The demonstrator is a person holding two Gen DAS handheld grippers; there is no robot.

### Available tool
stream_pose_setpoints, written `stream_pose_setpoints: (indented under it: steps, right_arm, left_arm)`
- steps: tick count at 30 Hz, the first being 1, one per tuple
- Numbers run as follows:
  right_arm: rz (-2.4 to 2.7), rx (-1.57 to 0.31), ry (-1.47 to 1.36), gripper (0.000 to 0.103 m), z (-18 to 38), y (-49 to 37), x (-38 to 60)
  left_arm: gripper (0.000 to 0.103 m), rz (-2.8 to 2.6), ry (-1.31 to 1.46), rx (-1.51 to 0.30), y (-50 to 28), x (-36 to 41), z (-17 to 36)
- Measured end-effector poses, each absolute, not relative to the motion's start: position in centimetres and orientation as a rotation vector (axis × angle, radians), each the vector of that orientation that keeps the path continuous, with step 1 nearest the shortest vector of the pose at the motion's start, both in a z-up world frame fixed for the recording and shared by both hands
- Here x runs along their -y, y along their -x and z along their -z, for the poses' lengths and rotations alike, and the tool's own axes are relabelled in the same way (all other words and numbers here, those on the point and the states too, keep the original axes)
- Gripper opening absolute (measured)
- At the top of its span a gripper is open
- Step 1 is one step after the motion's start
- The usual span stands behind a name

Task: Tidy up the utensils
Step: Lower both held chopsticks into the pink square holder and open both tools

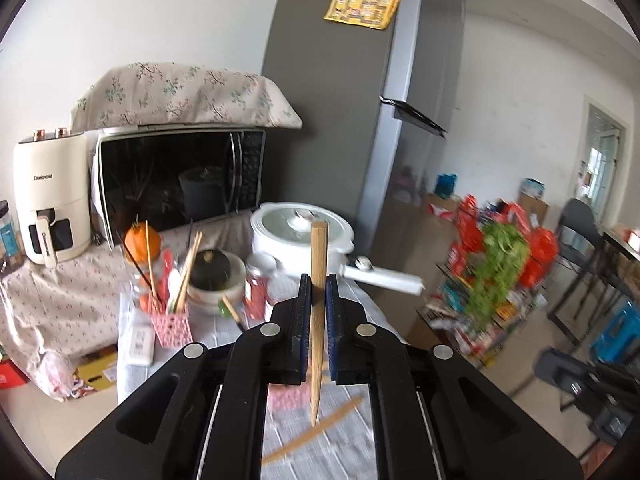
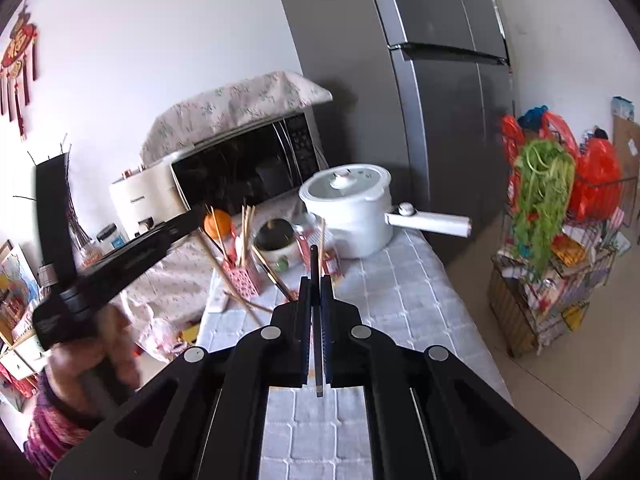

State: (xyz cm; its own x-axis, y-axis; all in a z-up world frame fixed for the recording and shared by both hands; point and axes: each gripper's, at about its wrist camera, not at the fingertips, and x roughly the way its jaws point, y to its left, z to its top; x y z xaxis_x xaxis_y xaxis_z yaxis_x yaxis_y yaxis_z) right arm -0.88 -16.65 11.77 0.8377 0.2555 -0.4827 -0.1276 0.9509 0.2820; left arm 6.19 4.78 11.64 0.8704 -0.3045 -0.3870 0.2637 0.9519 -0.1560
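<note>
Left gripper (image 1: 319,280) clamped on an upright tan wooden chopstick (image 1: 318,264); right gripper (image 2: 316,280) clamped on a thin dark chopstick (image 2: 315,264), above the white quilted tablecloth (image 2: 400,300).

2 tongs (image 1: 319,288), 1 pot (image 1: 296,236), 1 microwave (image 1: 180,176), 1 fridge (image 1: 340,100)

Brightly and evenly daylit from the right, with soft shadows, strong fisheye bending and dark corners, motion blur smearing the table cloth (image 1: 344,432) and the person's hand (image 2: 90,356).
</note>
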Motion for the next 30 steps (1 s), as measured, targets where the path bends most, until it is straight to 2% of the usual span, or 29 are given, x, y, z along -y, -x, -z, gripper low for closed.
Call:
stream_pose_setpoints:
  steps: [7, 14, 15, 16, 18, 24, 30]
  right_arm:
    - [-0.229, -0.549, -0.258, 0.005, -11.3, -2.3, 15.7]
    - [-0.226, -0.589, -0.283, 0.005, -9.4, -4.8, 15.1]
    - [-0.224, -0.594, -0.285, 0.005, -9.2, -5.1, 15.0]
    - [-0.222, -0.596, -0.287, 0.005, -9.1, -5.3, 14.9]
    - [-0.224, -0.594, -0.286, 0.005, -9.1, -5.5, 14.7]
    - [-0.224, -0.547, -0.273, 0.005, -10.5, -5.7, 13.3]
    - [-0.192, -0.471, -0.252, 0.005, -12.1, -8.2, 11.1]
  left_arm:
    - [0.006, 0.180, 0.092, -0.387, -11.5, -4.4, -10.1]
    - [0.007, 0.172, 0.110, -0.463, -15.2, -4.0, -6.2]
    - [0.015, 0.181, 0.105, -0.488, -15.4, -4.0, -5.5]
    - [0.029, 0.180, 0.108, -0.492, -15.1, -4.2, -5.2]
    - [0.040, 0.173, 0.133, -0.464, -14.0, -5.3, -5.2]
    - [0.042, 0.165, 0.208, -0.415, -10.4, -9.1, -6.8]
    - [0.051, 0.147, 0.257, -0.365, -6.5, -12.0, -6.9]
